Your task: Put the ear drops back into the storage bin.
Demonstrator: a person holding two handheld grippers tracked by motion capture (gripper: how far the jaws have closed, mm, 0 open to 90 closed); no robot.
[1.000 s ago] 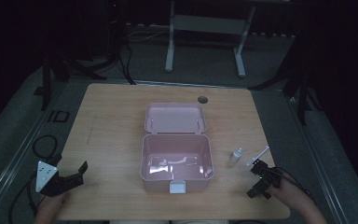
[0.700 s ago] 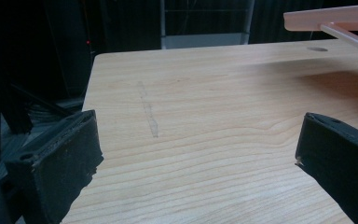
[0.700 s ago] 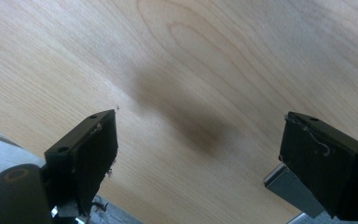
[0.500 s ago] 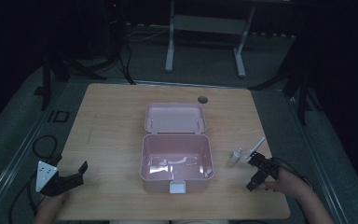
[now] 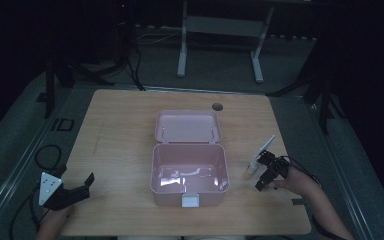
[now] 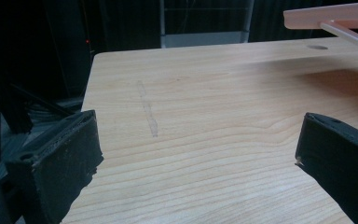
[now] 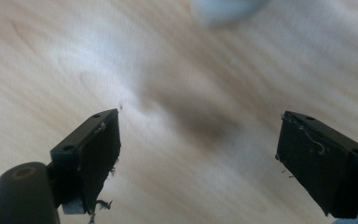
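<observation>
Jaws on both grippers stand wide apart, holding nothing. Left gripper (image 5: 75, 187) rests at the table's (image 5: 120, 125) near left corner; right gripper (image 5: 266, 172) hovers near the right edge, beside a small white bottle (image 5: 252, 166). An open pink box (image 5: 189, 172) sits mid-table.
</observation>
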